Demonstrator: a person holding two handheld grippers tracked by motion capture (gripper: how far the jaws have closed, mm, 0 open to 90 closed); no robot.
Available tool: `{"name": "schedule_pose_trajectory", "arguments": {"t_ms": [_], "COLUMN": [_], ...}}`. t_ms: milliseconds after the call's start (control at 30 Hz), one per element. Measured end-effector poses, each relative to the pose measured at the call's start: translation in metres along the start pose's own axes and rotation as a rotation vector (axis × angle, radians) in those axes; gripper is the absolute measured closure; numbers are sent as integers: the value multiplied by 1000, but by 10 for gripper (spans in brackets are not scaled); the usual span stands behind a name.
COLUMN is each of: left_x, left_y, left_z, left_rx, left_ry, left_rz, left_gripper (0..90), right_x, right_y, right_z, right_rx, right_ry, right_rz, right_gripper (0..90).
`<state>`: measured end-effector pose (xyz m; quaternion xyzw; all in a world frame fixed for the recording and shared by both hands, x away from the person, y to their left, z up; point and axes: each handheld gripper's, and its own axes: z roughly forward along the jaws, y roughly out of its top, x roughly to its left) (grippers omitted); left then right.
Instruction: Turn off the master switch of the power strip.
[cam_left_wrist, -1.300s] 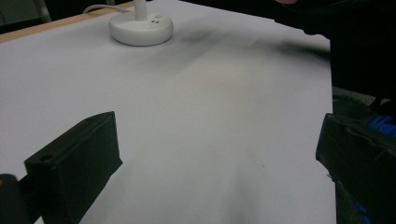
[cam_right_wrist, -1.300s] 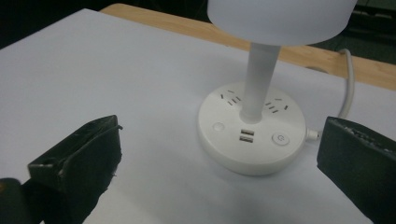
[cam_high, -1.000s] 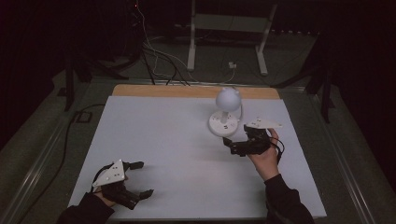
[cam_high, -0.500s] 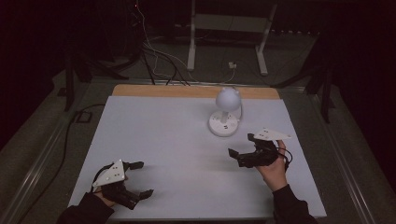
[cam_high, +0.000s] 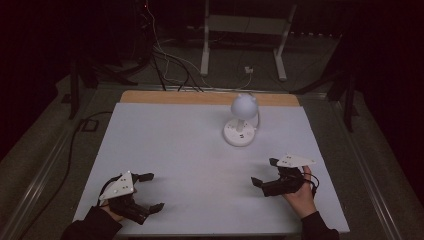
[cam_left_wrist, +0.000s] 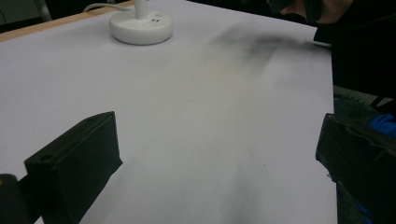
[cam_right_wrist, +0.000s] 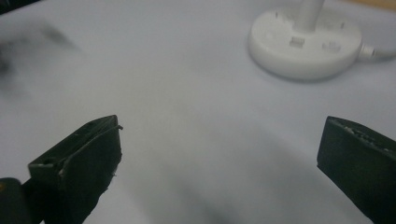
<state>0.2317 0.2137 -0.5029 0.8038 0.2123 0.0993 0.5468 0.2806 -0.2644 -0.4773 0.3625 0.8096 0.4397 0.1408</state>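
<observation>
A small white desk lamp (cam_high: 241, 120) with a round head and a round base stands toward the back right of the white table (cam_high: 190, 150). Its base (cam_left_wrist: 141, 27) lies far ahead in the left gripper view and near the top right in the right gripper view (cam_right_wrist: 304, 39). My left gripper (cam_high: 149, 191) rests open at the front left corner, nothing between its jaws. My right gripper (cam_high: 264, 172) sits open at the front right, in front of the lamp and apart from it, jaws wide over bare tabletop.
A wooden strip (cam_high: 170, 97) runs along the table's far edge. Beyond it are cables (cam_high: 170, 60) on the floor and a white metal stand (cam_high: 245, 35). A white cord (cam_right_wrist: 378, 52) leaves the lamp base. The surroundings are dark.
My right gripper has drawn back from the lamp base toward the front right of the table. The left gripper has stayed put.
</observation>
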Motion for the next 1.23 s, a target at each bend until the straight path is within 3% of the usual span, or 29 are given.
{"name": "schedule_pose_trajectory", "arguments": {"t_ms": [100,300,400,633,833,1233], "left_x": [0,0,0,0,0,0], "left_y": [0,0,0,0,0,0], "left_z": [0,0,0,0,0,1], "left_rx": [0,0,0,-1,-1,2], "left_ry": [-1,0,0,2,0,0], "left_rz": [-1,-3,-2,-3,-5,-3], "left_gripper": [3,3,3,3,3,3], "right_x": [-1,-2,-4,-8,-16,-16], "right_y": [-9,-26,-35,-49,-60,-58], "right_z": [-2,-4,-5,-17,-24,-19], "right_rx": [13,32,57,21,6,19], "right_ry": [14,36,22,-22,-23,-31], "right_rz": [10,-19,-36,-45,-18,-31], "right_gripper": [0,0,0,0,0,0]}}
